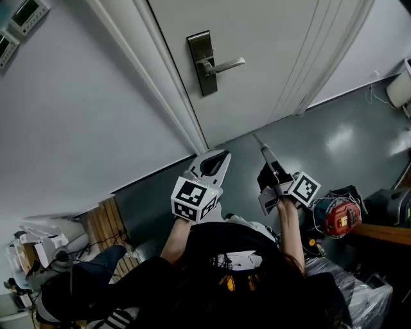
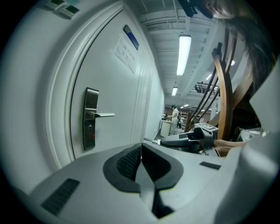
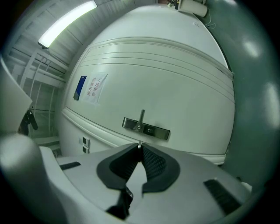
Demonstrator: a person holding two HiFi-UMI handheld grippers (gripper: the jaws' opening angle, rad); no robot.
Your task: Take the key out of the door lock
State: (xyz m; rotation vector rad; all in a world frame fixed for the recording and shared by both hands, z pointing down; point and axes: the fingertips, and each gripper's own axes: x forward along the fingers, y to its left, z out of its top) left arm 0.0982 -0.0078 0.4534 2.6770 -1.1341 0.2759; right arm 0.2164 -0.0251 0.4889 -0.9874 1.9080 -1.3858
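Observation:
The steel lock plate (image 1: 203,63) with its lever handle (image 1: 225,65) sits on the white door (image 1: 270,38). It also shows in the left gripper view as lock plate (image 2: 90,118) and in the right gripper view as lock plate (image 3: 145,128). No key sticks out of it in any view. My right gripper (image 1: 259,142) hangs low, well back from the door, shut. A small silvery tip that looks like the key (image 3: 139,144) pokes out between its pads. My left gripper (image 1: 216,163) is beside it, shut and holding nothing, with its pads (image 2: 131,159) pressed together.
The door frame (image 1: 160,77) runs down to the grey floor (image 1: 334,141). A red and grey machine (image 1: 340,217) with cables lies at the right. Wooden slats (image 1: 106,225) and clutter are at the left. Wall panels (image 1: 26,13) hang at the top left.

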